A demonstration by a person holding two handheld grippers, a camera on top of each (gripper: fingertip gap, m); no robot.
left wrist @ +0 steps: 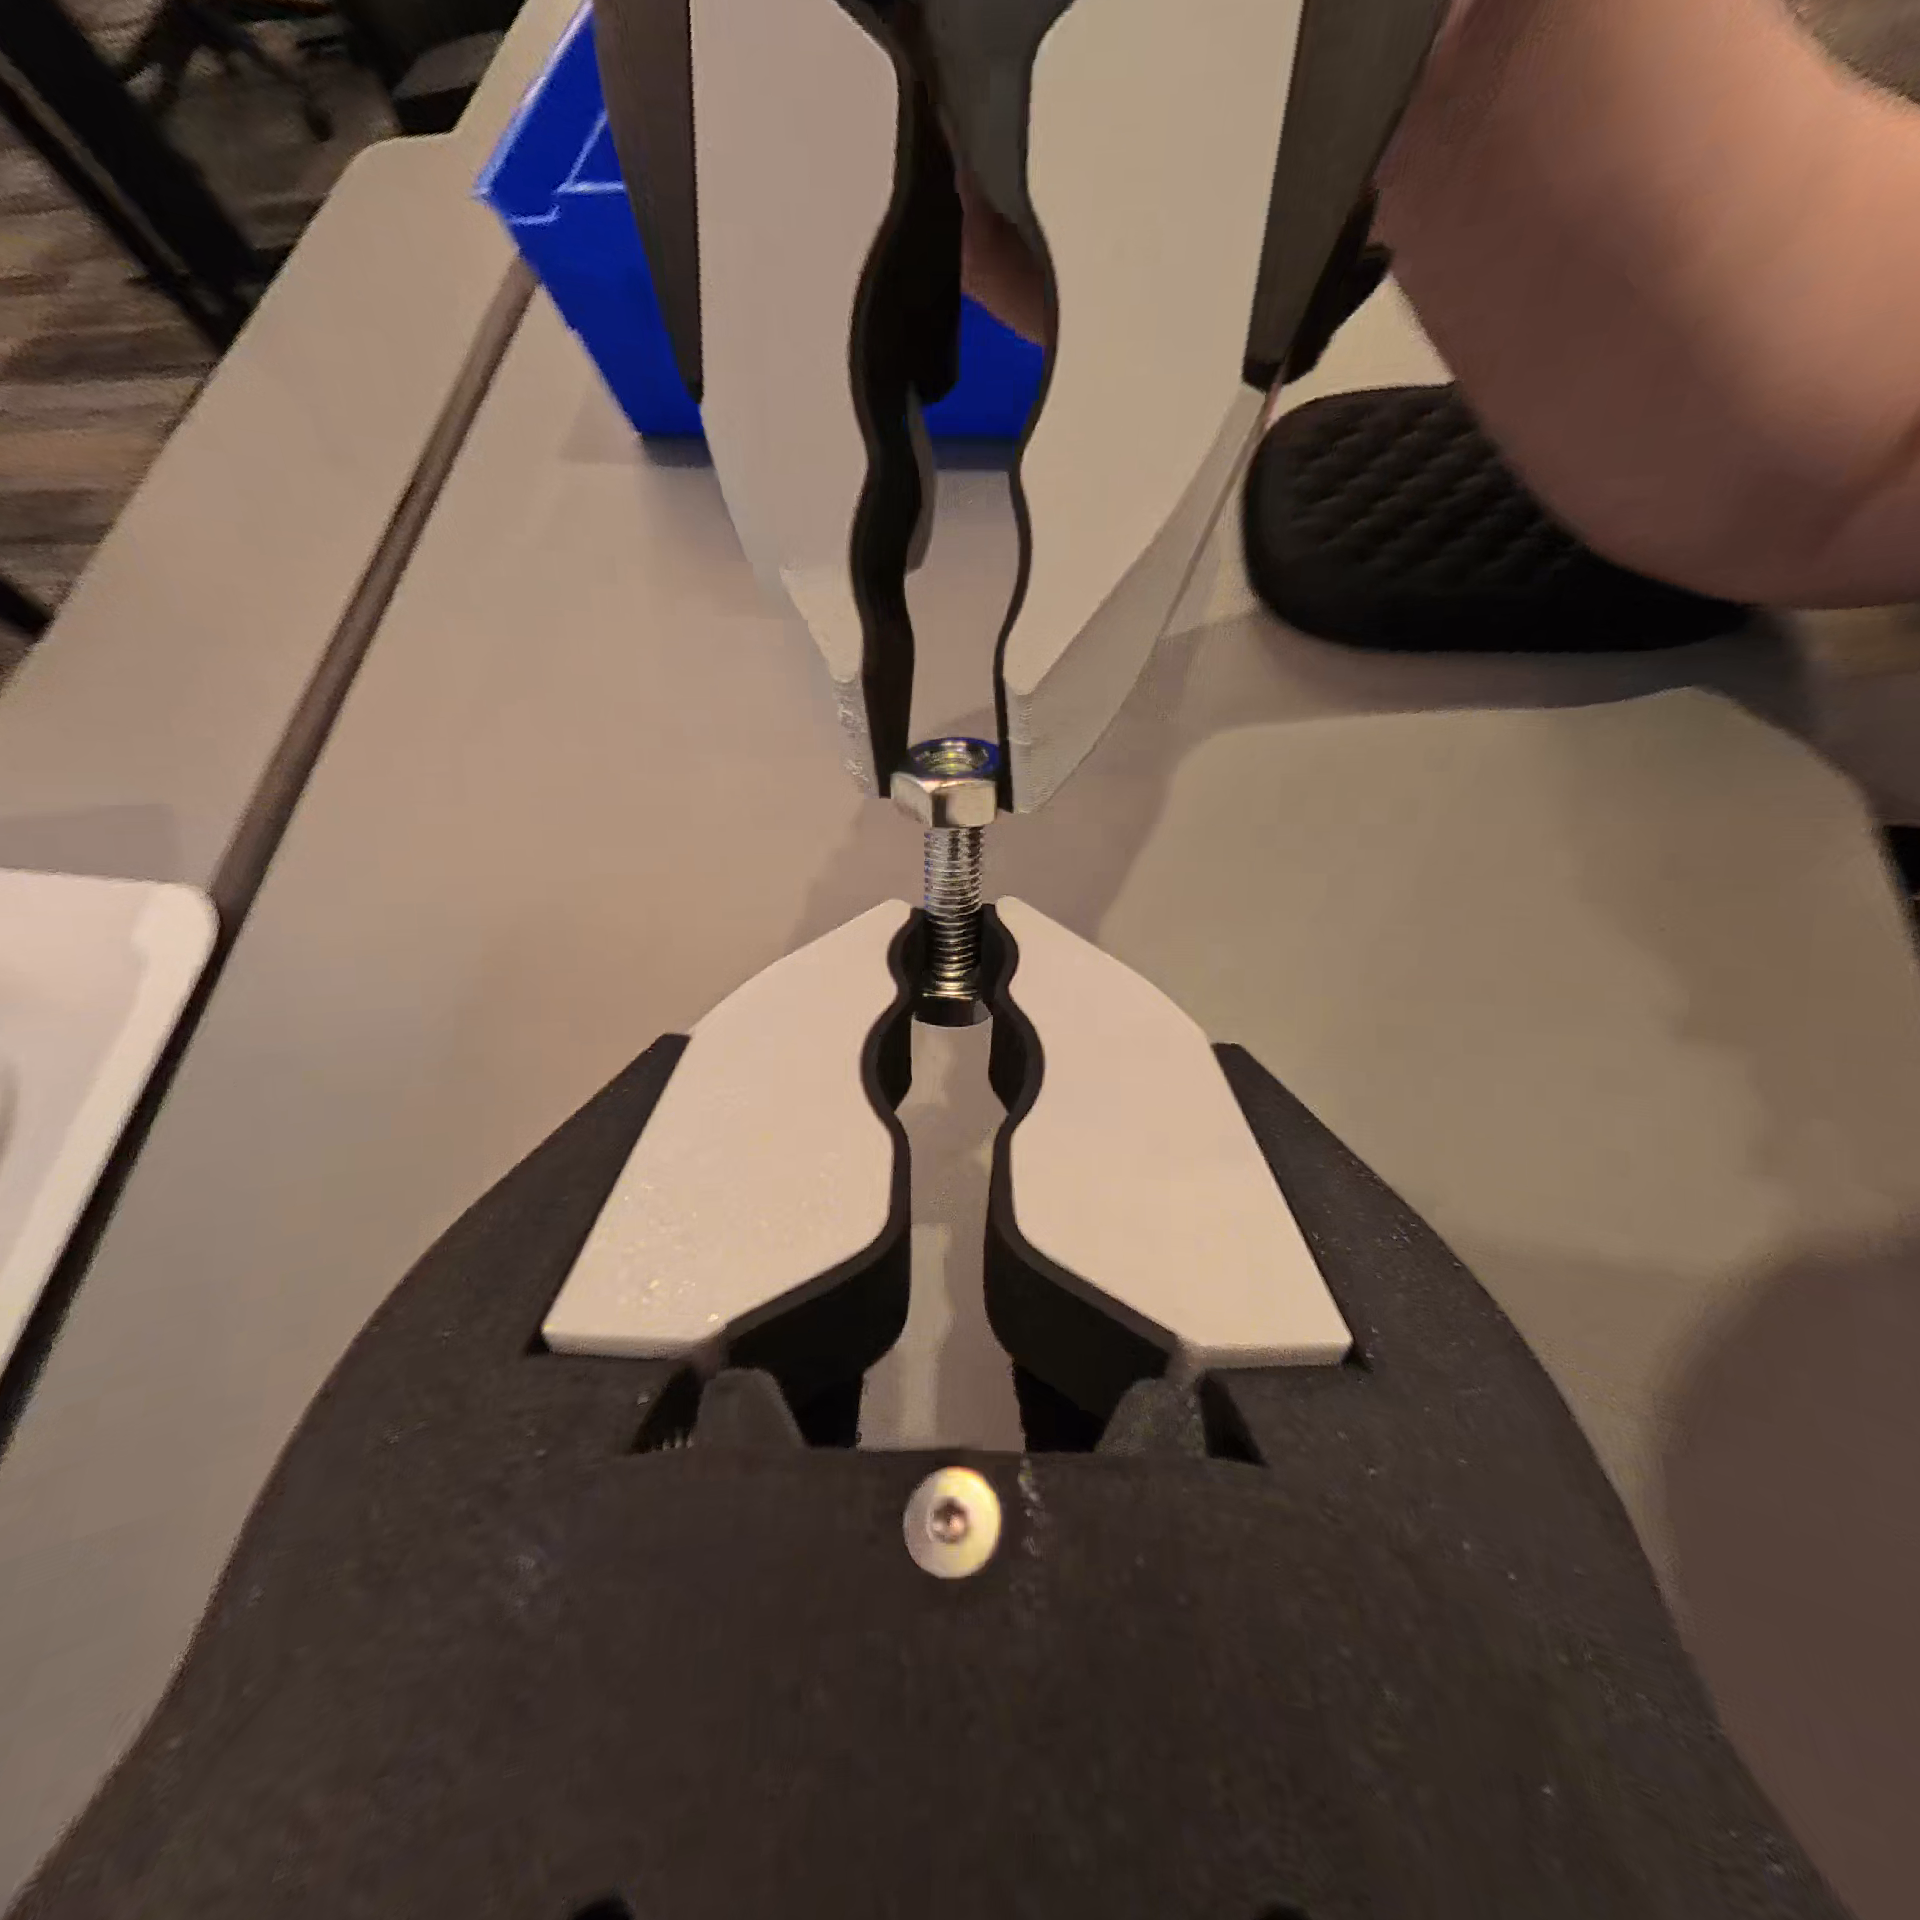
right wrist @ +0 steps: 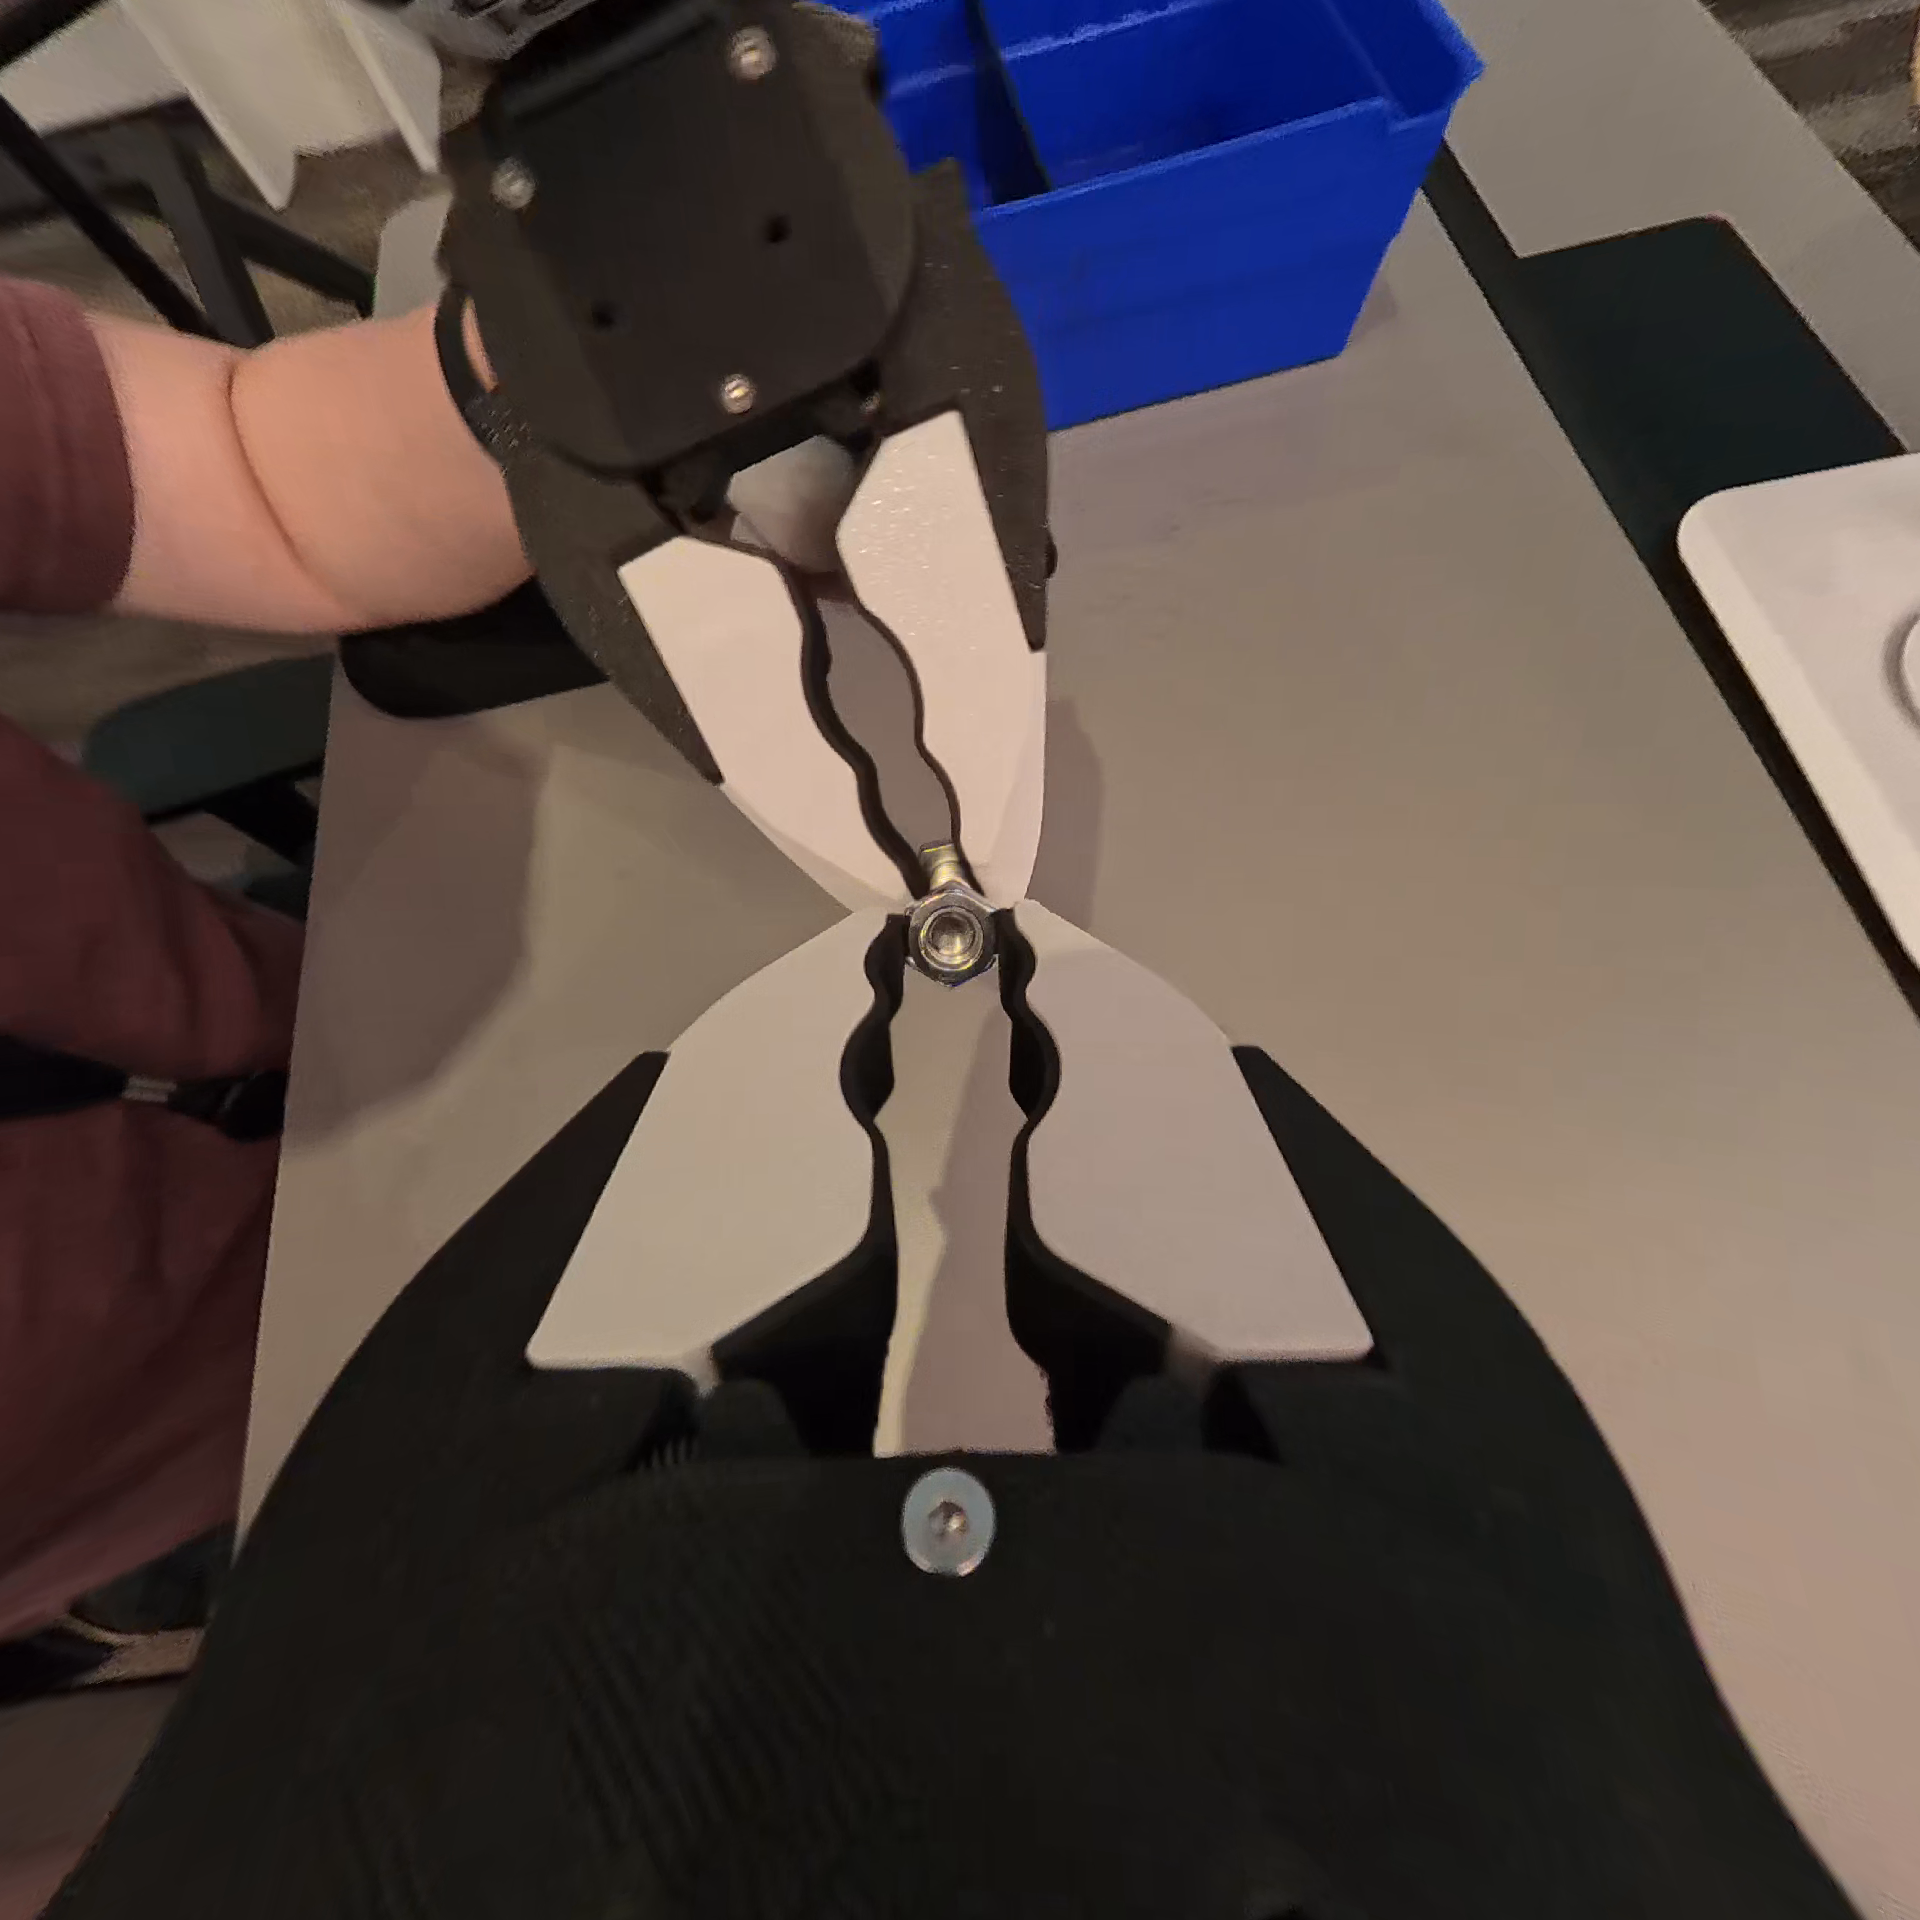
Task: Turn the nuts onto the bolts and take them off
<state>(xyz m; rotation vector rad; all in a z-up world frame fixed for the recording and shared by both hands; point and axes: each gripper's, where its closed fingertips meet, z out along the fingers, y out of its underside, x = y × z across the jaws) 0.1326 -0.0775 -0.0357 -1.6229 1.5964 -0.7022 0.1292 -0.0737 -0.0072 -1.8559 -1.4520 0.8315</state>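
In the left wrist view my left gripper [left wrist: 953,925] is shut on a silver bolt [left wrist: 951,873], which it grips low on the shank near the head, with the threaded end pointing away. The right gripper [left wrist: 948,795] comes in from the top and is shut on a silver hex nut [left wrist: 945,798] that sits on the bolt's tip. In the right wrist view my right gripper [right wrist: 948,940] holds the nut [right wrist: 945,951] face-on. The left gripper [right wrist: 951,883] holds the bolt [right wrist: 933,862] just behind it. Both are held above the grey table [right wrist: 1351,1039].
A blue divided bin [right wrist: 1195,208] stands at the back of the table and also shows in the left wrist view [left wrist: 592,260]. A white tray [right wrist: 1818,644] lies at the table edge. A person's hand [left wrist: 1662,312] and arm [right wrist: 312,488] hold the grippers. A black chair seat [left wrist: 1403,499] is beyond the table. The tips of both grippers are at nearly the same place.
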